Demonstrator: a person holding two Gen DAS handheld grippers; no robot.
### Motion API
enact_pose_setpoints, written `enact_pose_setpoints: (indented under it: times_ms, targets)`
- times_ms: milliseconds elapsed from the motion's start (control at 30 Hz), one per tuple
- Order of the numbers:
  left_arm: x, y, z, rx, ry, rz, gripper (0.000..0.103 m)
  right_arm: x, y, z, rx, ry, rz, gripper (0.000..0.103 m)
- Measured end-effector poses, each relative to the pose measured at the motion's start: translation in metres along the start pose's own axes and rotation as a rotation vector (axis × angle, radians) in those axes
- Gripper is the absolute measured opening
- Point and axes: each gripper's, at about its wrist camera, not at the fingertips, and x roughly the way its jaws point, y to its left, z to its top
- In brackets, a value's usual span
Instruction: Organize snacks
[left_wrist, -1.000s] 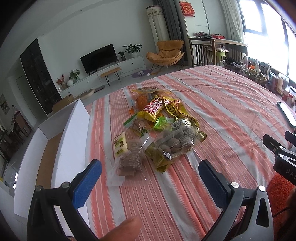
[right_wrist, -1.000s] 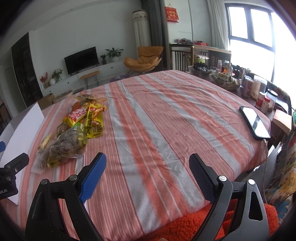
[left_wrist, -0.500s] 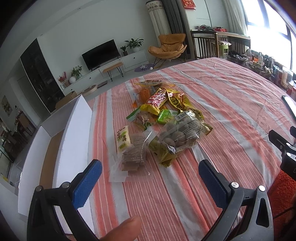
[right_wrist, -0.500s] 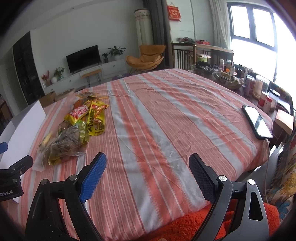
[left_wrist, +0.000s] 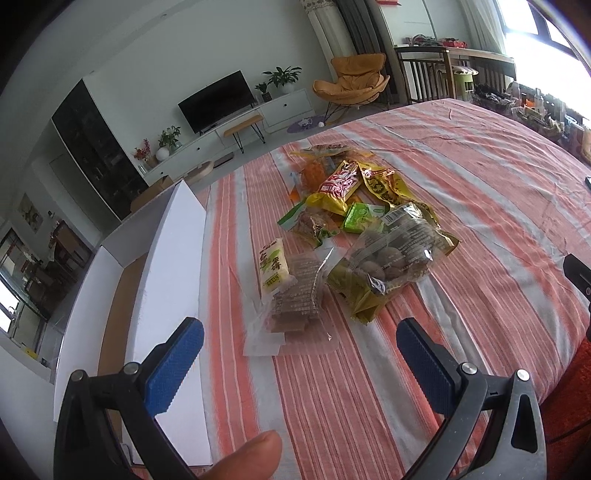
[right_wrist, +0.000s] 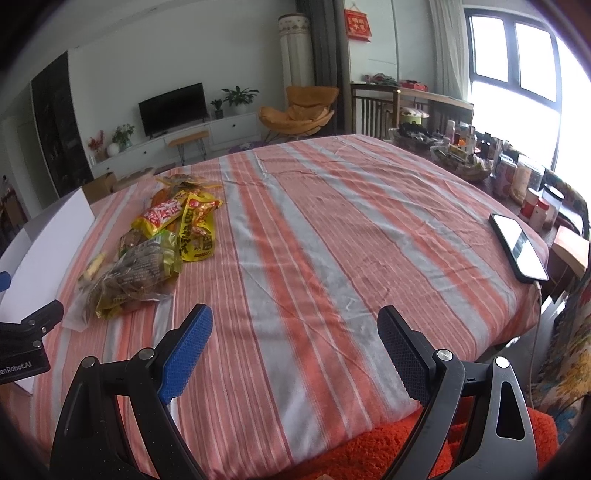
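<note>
Left tool (left_wrist: 299, 354) and right tool (right_wrist: 295, 350) agape, empty — snack pile (left_wrist: 354, 236) just ahead of left.

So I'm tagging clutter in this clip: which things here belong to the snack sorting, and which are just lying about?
Part of the job:
snack pile
white box
left gripper, open
right gripper, open

Just lying about:
phone
jars
basket
striped tablecloth

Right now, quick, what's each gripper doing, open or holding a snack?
Left gripper: open, holding nothing.
Right gripper: open, holding nothing.
</note>
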Motion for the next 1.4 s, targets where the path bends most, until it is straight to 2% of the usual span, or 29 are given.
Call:
enact_pose_setpoints:
  times_ms: [567,700,800,867,1000,1200,1267,1333,1400]
  targets:
    - [0.01,-0.003,-0.002,0.004,0.052,-0.015,0.103,0.004,0.0,-0.002,0.002,0.015,0.01,0.093]
    - [0.023,0.0,-0.006,-0.032,0.116,-0.083,0.103,0.006,-0.002,-0.003,0.005,0.024,0.014,0.093]
    - [0.045,0.006,-0.014,-0.105,0.217,-0.202,0.103,0.006,-0.003,-0.003,0.009,0.028,0.016,0.093]
    - [0.061,0.011,-0.023,-0.159,0.274,-0.251,0.103,0.006,-0.002,-0.003,0.006,0.027,0.018,0.093]
    - [0.079,0.018,-0.038,-0.211,0.317,-0.27,0.103,0.009,0.001,-0.005,-0.018,0.039,0.027,0.093]
    - [0.097,0.022,-0.051,-0.216,0.351,-0.275,0.103,0.02,0.012,-0.006,-0.066,0.093,0.026,0.093]
    - [0.098,0.021,-0.053,-0.211,0.33,-0.262,0.103,0.025,0.015,-0.005,-0.079,0.115,0.03,0.093]
    - [0.098,0.021,-0.054,-0.208,0.312,-0.273,0.103,0.032,0.017,0.0,-0.063,0.151,0.074,0.093]
    - [0.098,0.021,-0.054,-0.201,0.298,-0.278,0.103,0.041,0.026,0.014,-0.019,0.165,0.191,0.093]
